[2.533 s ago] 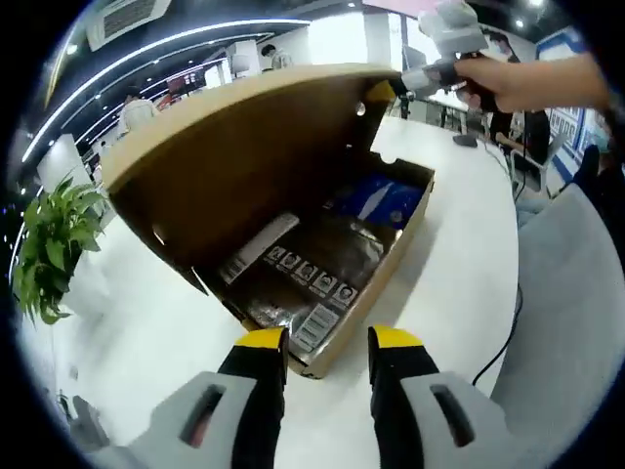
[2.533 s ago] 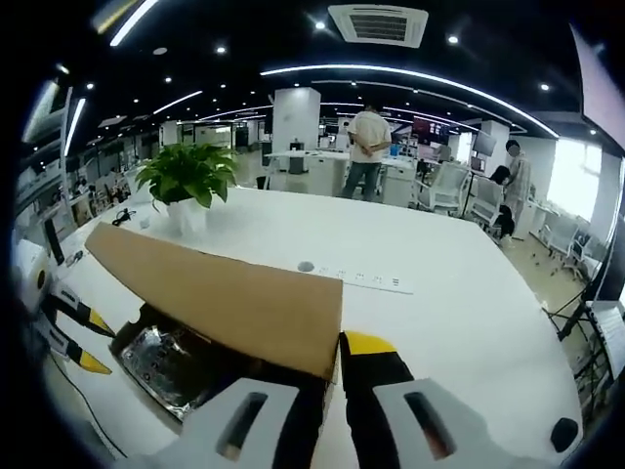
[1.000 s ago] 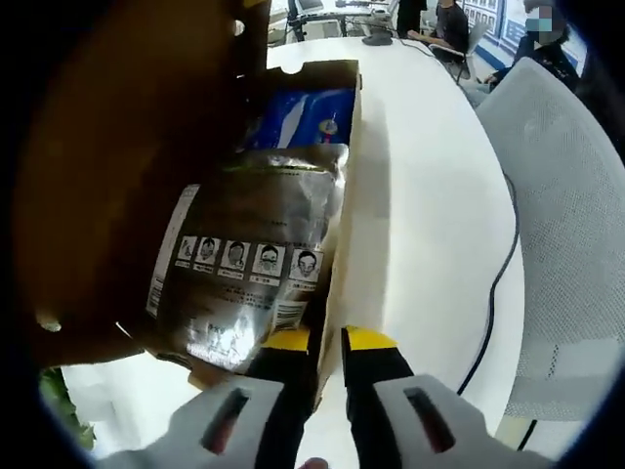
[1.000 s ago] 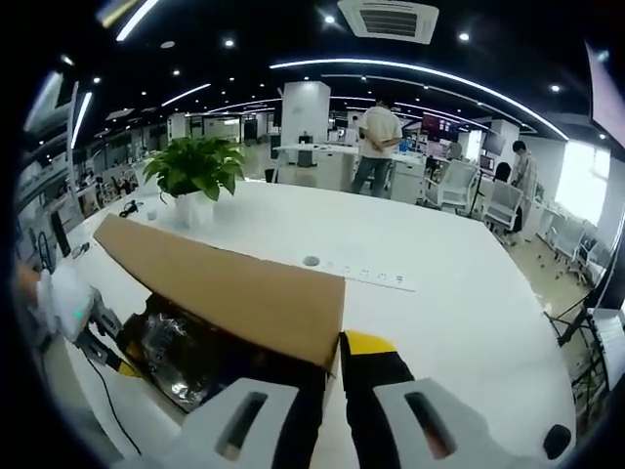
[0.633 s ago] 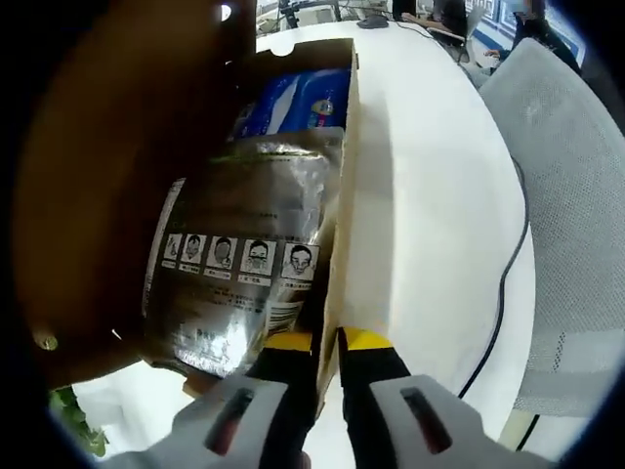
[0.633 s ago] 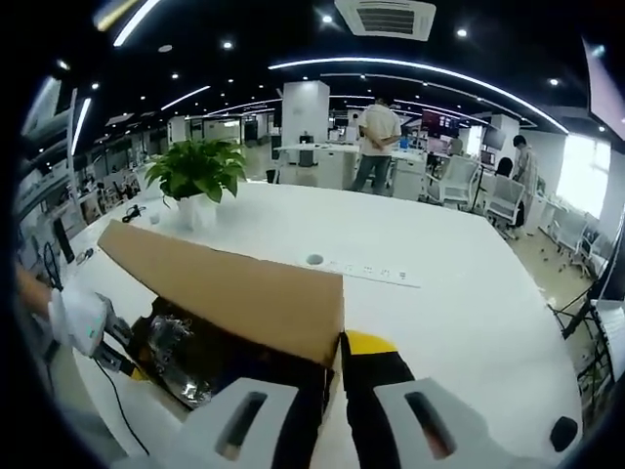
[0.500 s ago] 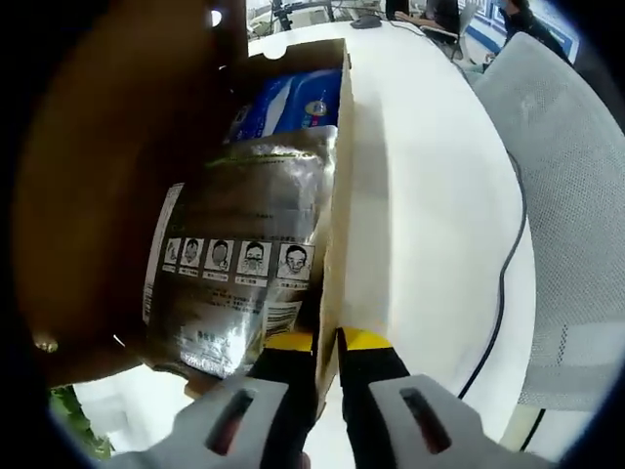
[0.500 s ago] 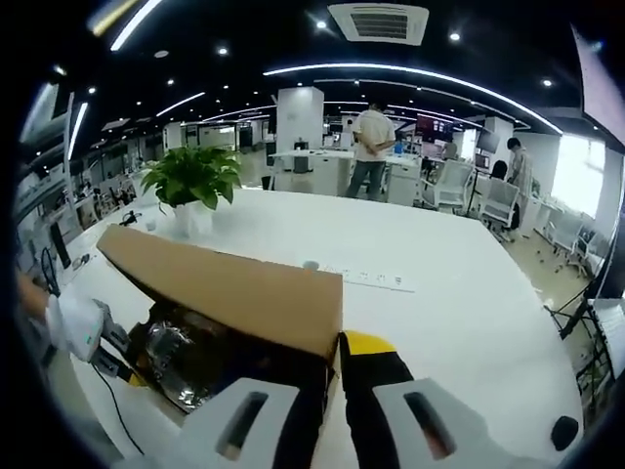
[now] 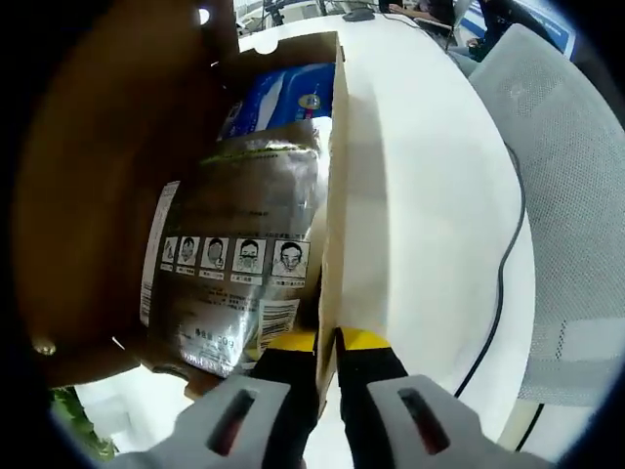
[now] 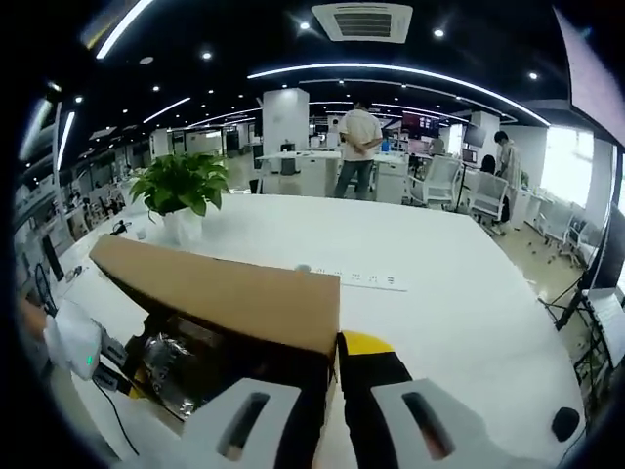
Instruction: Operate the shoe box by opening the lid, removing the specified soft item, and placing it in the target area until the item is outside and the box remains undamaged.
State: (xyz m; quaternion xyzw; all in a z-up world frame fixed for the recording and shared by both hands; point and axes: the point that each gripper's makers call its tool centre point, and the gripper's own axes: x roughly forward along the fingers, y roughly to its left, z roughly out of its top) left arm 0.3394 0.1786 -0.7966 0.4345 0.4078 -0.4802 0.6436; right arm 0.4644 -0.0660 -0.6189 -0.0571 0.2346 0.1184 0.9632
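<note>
Foil pouch (image 9: 239, 259), crinkly and glossy with a printed label strip, lies in the box (image 9: 330, 244) at centre left of the left gripper view, a blue packet (image 9: 283, 98) above it. It looks light, limp and slippery, best pinched at a flat seam edge. The left tool (image 9: 327, 342) pinches the thin cardboard wall at lower centre. The right tool (image 10: 330, 342) clamps the stiff brown lid (image 10: 225, 293), propped open over the white counter (image 10: 449, 293).

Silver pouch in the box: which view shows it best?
The left gripper view: the silver pouch lies face-up, label and pictograms readable. The right gripper view catches only a shiny crumpled part under the raised lid.
</note>
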